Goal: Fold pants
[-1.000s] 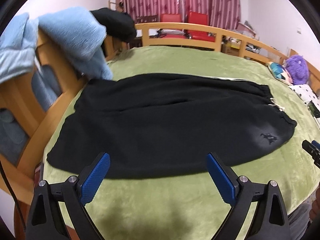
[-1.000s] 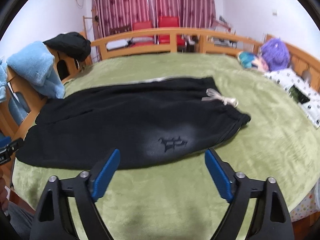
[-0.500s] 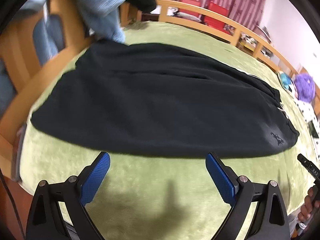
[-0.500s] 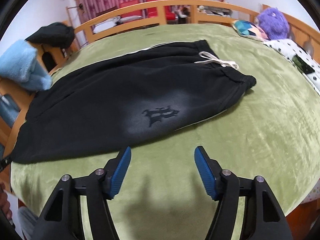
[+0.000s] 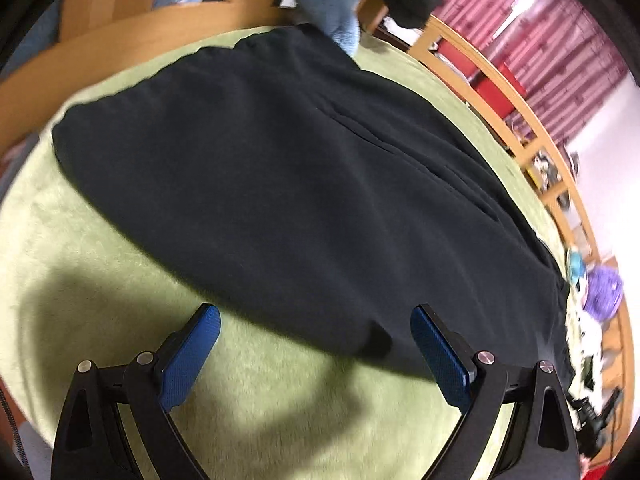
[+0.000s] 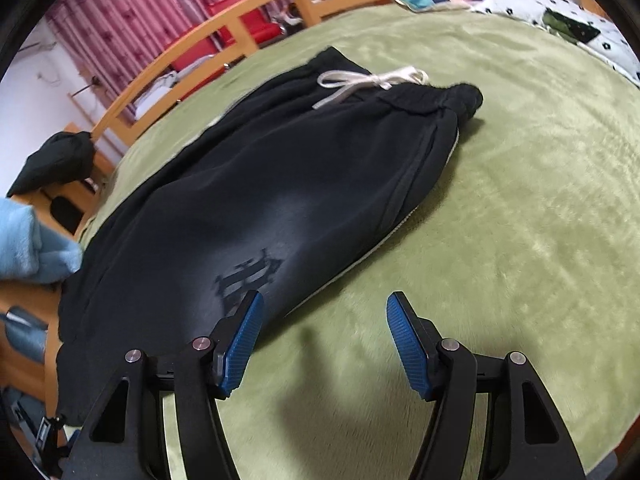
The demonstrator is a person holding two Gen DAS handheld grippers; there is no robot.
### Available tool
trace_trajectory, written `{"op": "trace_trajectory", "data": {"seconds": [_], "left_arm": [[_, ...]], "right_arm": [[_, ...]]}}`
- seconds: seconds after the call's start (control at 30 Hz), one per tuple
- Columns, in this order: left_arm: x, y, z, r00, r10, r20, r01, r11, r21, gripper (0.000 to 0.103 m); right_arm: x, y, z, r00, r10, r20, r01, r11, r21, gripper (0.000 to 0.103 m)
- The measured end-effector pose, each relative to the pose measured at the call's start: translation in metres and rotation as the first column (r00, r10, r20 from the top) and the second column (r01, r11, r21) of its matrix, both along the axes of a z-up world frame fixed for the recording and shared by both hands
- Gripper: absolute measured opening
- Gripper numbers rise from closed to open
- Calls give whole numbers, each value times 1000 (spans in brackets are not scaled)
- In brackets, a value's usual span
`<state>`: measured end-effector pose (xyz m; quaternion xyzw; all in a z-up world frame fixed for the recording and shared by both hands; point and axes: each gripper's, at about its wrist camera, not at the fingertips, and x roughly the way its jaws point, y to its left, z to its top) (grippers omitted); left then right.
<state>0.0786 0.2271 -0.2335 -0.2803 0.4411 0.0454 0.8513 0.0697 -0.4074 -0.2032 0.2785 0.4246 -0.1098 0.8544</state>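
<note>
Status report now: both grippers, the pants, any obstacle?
Left gripper open, right gripper open, both empty. Black pants flat on green blanket. No obstacle.

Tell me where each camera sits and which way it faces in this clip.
Left wrist: on the left gripper, angled down at the leg end of the black pants on the green blanket; its blue-padded fingers show.
Right wrist: on the right gripper, angled down at the pants' near edge by the printed logo; white drawstring beyond.
Shared: pants, blanket, wooden bed rail.
</note>
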Motion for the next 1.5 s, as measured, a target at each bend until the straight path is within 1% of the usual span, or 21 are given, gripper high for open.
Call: {"op": "trace_trajectory", "data": {"seconds": [0.07, 0.2, 0.27, 0.33, 0.37, 0.4, 0.43, 0.5, 0.53, 0.6, 0.73, 0.83, 0.9, 1.03, 1.17, 1.27, 1.3, 1.37, 1.4, 1.47, 1.5], "left_arm": [[6, 1, -5, 1000, 15, 0, -15, 1000, -1, 96], [26, 0, -7, 999, 37, 1, -37, 999, 34, 96], [35, 1, -8, 998, 59, -8, -58, 998, 38, 89], [38, 4, -5, 996, 85, -10, -84, 995, 47, 61], [41, 7, -5, 995, 99, -19, -98, 994, 51, 54], [43, 11, -6, 994, 107, -24, -106, 993, 47, 37], [42, 14, -6, 994, 111, -25, -110, 993, 39, 17], [39, 21, -6, 994, 112, -15, -112, 994, 12, 10], [37, 25, -3, 995, 95, 4, -95, 995, -15, 9], [32, 25, 5, 996, 84, 28, -84, 996, -15, 8], [22, 23, 34, 994, 49, 93, -53, 998, 35, 7], [16, 25, 57, 989, 36, 142, -43, 998, 49, 7], [13, 26, 71, 986, 21, 163, -32, 997, 64, 7], [25, 23, 95, 980, -12, 200, -12, 993, 119, 7], [49, 14, 123, 966, -23, 258, -15, 990, 142, 7], [89, 6, 145, 953, -36, 299, -17, 985, 174, 7], [95, 4, 149, 951, -39, 308, -18, 984, 180, 7], [127, 0, 161, 943, -43, 331, -25, 980, 198, 7], [140, -2, 165, 940, -41, 339, -32, 978, 206, 7], [160, -6, 169, 936, -33, 351, -48, 974, 219, 7], [181, -6, 172, 934, -24, 358, -63, 971, 229, 7]], "right_arm": [[11, -3, -12, 1000, 0, -9, 1, 999, 37, 64], [33, -9, -27, 1000, -16, 7, 16, 996, 85, 64], [43, -10, -28, 1000, -24, 18, 23, 997, 79, 64], [56, -11, -27, 999, -36, 23, 35, 997, 63, 59], [59, -11, -27, 999, -42, 21, 41, 998, 50, 47], [62, -10, -27, 999, -39, 23, 39, 999, 35, 31], [65, -10, -27, 999, -26, 22, 25, 999, 28, 27], [65, -11, -25, 1000, -16, 24, 16, 1000, 23, 20], [63, -11, -22, 999, -11, 30, 10, 1000, 23, 18], [59, -12, -14, 999, -3, 46, 2, 1000, 22, 15], [42, -11, 6, 997, -5, 81, 3, 1000, 20, 13], [25, -10, 25, 994, -5, 111, 2, 1000, 27, 11], [17, -7, 37, 993, 7, 122, -8, 1000, 13, 11], [8, 2, 65, 987, 59, 152, -56, 998, -29, 11], [31, 13, 89, 980, 112, 164, -97, 990, -99, 10], [50, 15, 103, 973, 138, 183, -118, 986, -120, 10], [57, 12, 110, 970, 145, 193, -121, 984, -129, 10], [78, 11, 125, 964, 156, 214, -127, 981, -144, 10], [95, 10, 134, 959, 159, 235, -126, 981, -150, 10], [118, 8, 142, 955, 159, 252, -123, 980, -154, 10], [137, 5, 148, 952, 157, 263, -119, 981, -156, 10]]}}
